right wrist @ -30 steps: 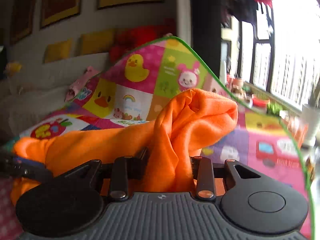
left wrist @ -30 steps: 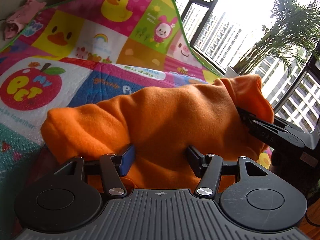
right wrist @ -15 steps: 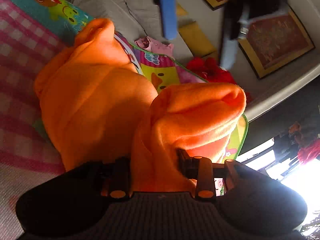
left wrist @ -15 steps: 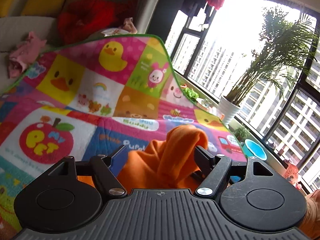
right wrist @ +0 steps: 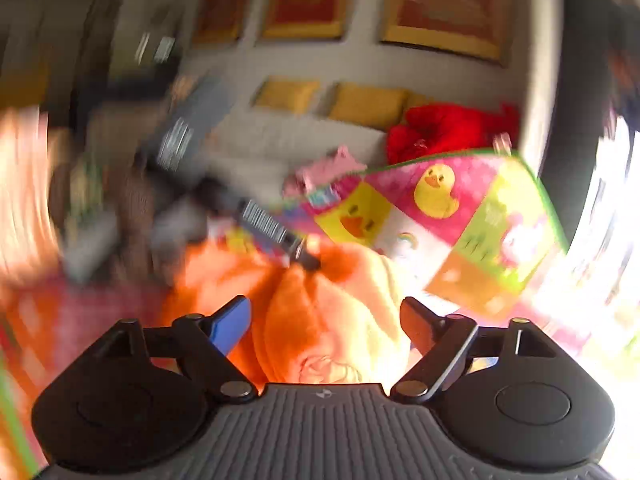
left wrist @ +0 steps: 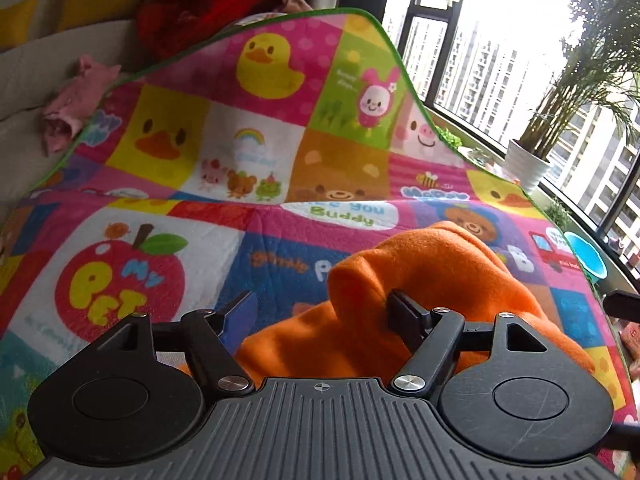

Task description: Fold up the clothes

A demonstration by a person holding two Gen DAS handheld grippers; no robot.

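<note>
While right gripper [right wrist: 326, 320] jaws open, orange garment [left wrist: 424, 280] bunched mid-blanket [left wrist: 248, 152], edges clear.

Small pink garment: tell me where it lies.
In the left wrist view the small pink garment lies upper left on the beige sofa, just beyond the colourful cartoon blanket's green edge.

Orange fleece garment [left wrist: 420, 280], bunched and rumpled on the cartoon blanket [left wrist: 224, 152]
</note>
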